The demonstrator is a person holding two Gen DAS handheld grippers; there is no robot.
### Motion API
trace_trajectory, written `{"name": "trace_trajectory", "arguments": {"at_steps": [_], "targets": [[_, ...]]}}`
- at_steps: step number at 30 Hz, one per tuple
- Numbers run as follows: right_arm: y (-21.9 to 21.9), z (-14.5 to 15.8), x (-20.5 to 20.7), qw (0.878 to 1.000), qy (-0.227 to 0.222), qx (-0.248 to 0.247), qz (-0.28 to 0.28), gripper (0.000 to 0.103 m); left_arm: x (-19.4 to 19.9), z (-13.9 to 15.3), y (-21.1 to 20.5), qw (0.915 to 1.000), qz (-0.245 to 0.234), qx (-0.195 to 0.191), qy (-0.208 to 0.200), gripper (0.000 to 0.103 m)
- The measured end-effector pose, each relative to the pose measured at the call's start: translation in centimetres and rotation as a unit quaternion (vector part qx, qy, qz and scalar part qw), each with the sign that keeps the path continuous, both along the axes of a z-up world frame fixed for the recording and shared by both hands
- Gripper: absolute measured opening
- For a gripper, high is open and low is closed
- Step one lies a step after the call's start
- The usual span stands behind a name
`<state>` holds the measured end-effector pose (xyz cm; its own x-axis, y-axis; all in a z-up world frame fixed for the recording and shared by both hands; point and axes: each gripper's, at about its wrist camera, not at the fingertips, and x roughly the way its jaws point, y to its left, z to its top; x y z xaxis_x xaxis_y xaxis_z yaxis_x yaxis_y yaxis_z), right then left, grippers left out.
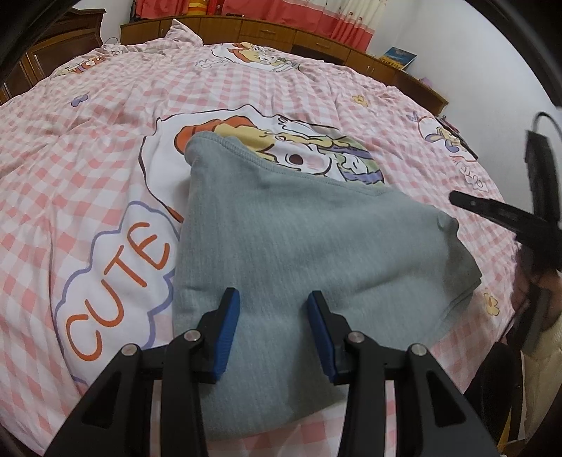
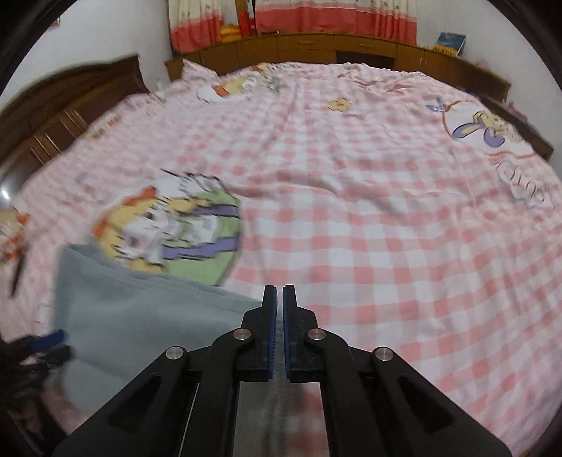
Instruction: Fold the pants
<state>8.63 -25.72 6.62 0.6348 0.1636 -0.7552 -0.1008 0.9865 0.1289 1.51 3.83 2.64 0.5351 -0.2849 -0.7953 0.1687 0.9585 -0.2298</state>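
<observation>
The grey pants (image 1: 298, 253) lie folded into a compact stack on the pink checked bedspread (image 1: 87, 168). My left gripper (image 1: 274, 309) is open, its blue pads over the near part of the stack with nothing between them. The pants also show at the lower left of the right wrist view (image 2: 140, 316). My right gripper (image 2: 279, 298) is shut, with nothing between its tips, beside the stack's right edge above the bedspread (image 2: 386, 246). The right gripper shows at the right edge of the left wrist view (image 1: 498, 211). The left gripper shows blurred at the far left of the right wrist view (image 2: 45, 344).
A wooden headboard and low cabinets (image 2: 316, 49) run along the far side of the bed. Red and white curtains (image 2: 333, 17) hang behind. A blue book (image 1: 398, 58) stands on the cabinet top. A cartoon print with the word CUTE (image 1: 116, 281) lies left of the pants.
</observation>
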Motion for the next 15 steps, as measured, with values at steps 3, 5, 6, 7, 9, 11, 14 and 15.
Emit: {"name": "trace_trajectory", "arguments": {"at_steps": [3, 5, 6, 7, 9, 11, 14, 15], "targets": [[0.9, 0.8, -1.9, 0.999, 0.002, 0.020, 0.038, 0.009, -0.2, 0.3, 0.0, 1.0000, 0.000, -0.003, 0.000, 0.043], [1.3, 0.9, -3.3, 0.999, 0.007, 0.015, 0.046, 0.013, -0.4, 0.4, 0.0, 1.0000, -0.002, -0.002, 0.000, 0.043], [1.1, 0.9, -4.1, 0.999, 0.009, 0.014, 0.042, 0.016, -0.6, 0.5, 0.0, 1.0000, -0.001, -0.002, 0.000, 0.043], [1.0, 0.8, -4.8, 0.999, 0.010, 0.017, 0.038, 0.021, -0.7, 0.5, 0.1, 1.0000, -0.001, -0.003, 0.000, 0.043], [0.3, 0.2, -6.0, 0.999, 0.020, 0.027, 0.030, 0.026, -0.9, 0.6, 0.2, 1.0000, -0.001, -0.001, 0.000, 0.043], [-0.3, -0.9, -6.8, 0.998, 0.041, 0.034, 0.022, 0.026, -1.1, 0.8, 0.1, 1.0000, 0.002, 0.000, 0.001, 0.044], [-0.7, -2.5, -7.2, 0.997, 0.069, 0.031, 0.009, 0.026, -1.7, 1.1, 0.0, 1.0000, 0.000, -0.002, 0.003, 0.045], [-0.7, -3.0, -7.3, 0.996, 0.076, 0.038, 0.008, 0.026, -1.9, 1.1, 0.0, 1.0000, -0.002, -0.001, 0.004, 0.046]]}}
